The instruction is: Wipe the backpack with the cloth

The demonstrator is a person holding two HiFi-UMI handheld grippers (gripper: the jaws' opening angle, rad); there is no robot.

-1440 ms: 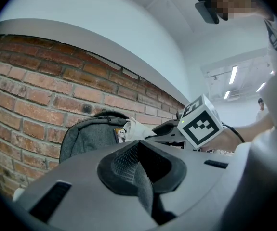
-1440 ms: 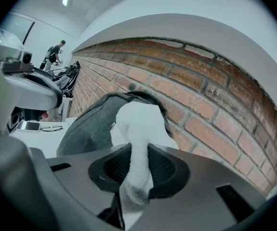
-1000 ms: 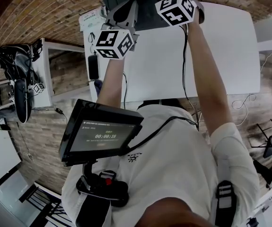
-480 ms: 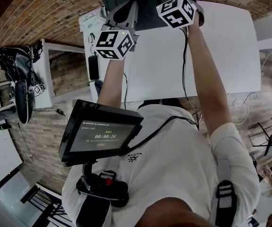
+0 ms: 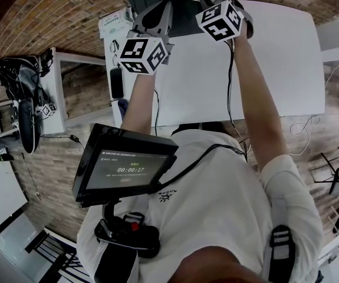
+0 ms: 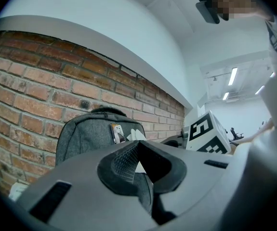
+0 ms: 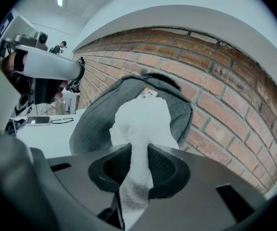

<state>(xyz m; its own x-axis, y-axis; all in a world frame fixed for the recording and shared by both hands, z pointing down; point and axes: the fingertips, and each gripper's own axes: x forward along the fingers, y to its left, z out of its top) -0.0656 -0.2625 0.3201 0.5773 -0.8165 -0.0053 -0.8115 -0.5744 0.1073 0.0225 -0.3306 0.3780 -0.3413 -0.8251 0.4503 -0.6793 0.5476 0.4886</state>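
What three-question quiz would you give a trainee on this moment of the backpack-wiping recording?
1. True or false: the right tool is clamped on the white cloth.
2. Pick one: the grey backpack stands upright in front of A) a brick wall, B) a window, C) a cabinet door.
3. Fill in: the backpack rests on a ___ table.

Key: 1 true; 2 A; 3 white.
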